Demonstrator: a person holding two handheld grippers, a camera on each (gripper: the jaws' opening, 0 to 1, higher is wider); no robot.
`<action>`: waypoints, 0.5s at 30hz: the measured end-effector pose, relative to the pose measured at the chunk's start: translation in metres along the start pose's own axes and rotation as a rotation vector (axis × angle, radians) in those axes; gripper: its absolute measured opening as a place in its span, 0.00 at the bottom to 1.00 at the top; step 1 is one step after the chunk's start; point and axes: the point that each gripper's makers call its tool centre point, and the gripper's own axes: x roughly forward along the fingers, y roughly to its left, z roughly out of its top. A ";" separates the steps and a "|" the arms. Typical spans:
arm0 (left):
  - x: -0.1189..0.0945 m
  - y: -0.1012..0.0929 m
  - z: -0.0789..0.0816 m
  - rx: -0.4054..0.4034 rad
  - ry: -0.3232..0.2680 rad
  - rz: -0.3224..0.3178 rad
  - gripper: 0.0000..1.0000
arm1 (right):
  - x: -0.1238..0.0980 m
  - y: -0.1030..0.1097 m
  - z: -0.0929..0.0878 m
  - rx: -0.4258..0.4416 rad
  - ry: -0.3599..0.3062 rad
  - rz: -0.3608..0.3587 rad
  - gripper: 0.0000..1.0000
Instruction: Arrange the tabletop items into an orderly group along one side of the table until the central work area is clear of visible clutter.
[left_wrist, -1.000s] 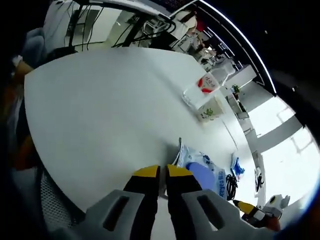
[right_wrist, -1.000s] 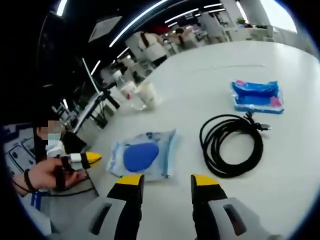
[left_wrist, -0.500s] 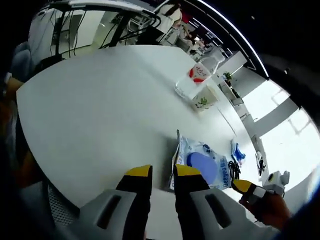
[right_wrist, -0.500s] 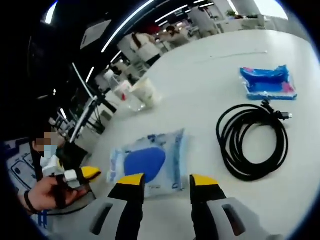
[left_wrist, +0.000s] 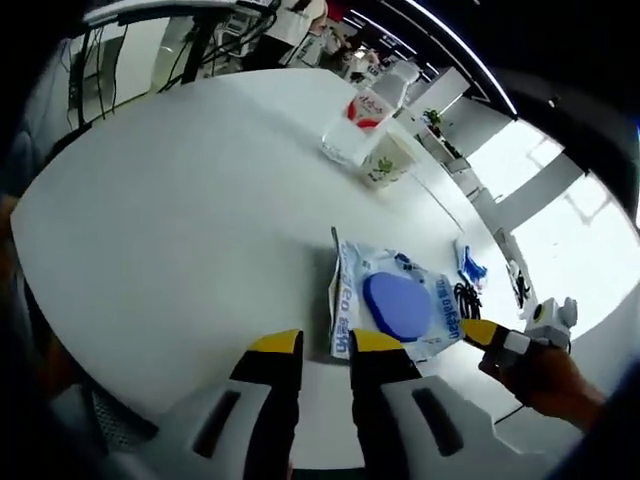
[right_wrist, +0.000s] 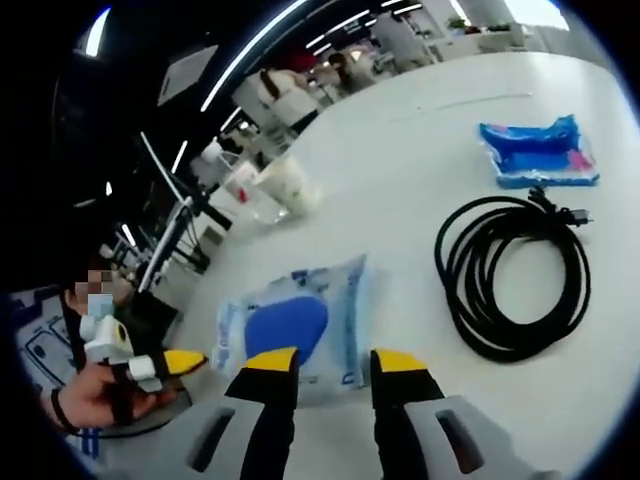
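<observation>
Two grippers are in my hands, and both point down at the big white round table (left_wrist: 180, 200).

Biggest of the loose things is the coiled black cable (right_wrist: 515, 275), ahead of my right gripper (right_wrist: 335, 358) and off to its right side. Next is the flat clear wet-wipe pack with a blue oval lid (right_wrist: 295, 325). It lies just in front of my right gripper's yellow tips, a little to their left. My left gripper (left_wrist: 325, 343) sees the same pack just ahead of its tips, to their right. Then comes the crinkly blue plastic packet (right_wrist: 540, 152), far ahead of my right gripper, past the cable. The clear plastic bottle with a red label (left_wrist: 365, 118) and the pale paper cup (left_wrist: 390, 160) stand touching each other, far ahead of my left gripper.

My left gripper's jaws are a small way apart and hold nothing. My right gripper's jaws are a bit wider apart and also hold nothing.

I think the wipe pack is the next thing to pick up. It is flat and slippery, so the jaws could slide over it or just push it along. Both grippers are close to it, so they could bump. The cable could uncoil when lifted.
</observation>
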 end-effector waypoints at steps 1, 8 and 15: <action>0.001 0.000 0.000 0.001 0.004 -0.002 0.14 | -0.001 0.000 0.000 0.008 -0.009 0.002 0.24; 0.006 -0.001 -0.006 0.043 0.052 -0.004 0.11 | -0.002 -0.006 0.002 0.045 -0.037 0.001 0.17; 0.008 0.001 -0.007 0.081 0.099 0.007 0.00 | -0.005 -0.006 0.005 0.036 -0.060 0.015 0.03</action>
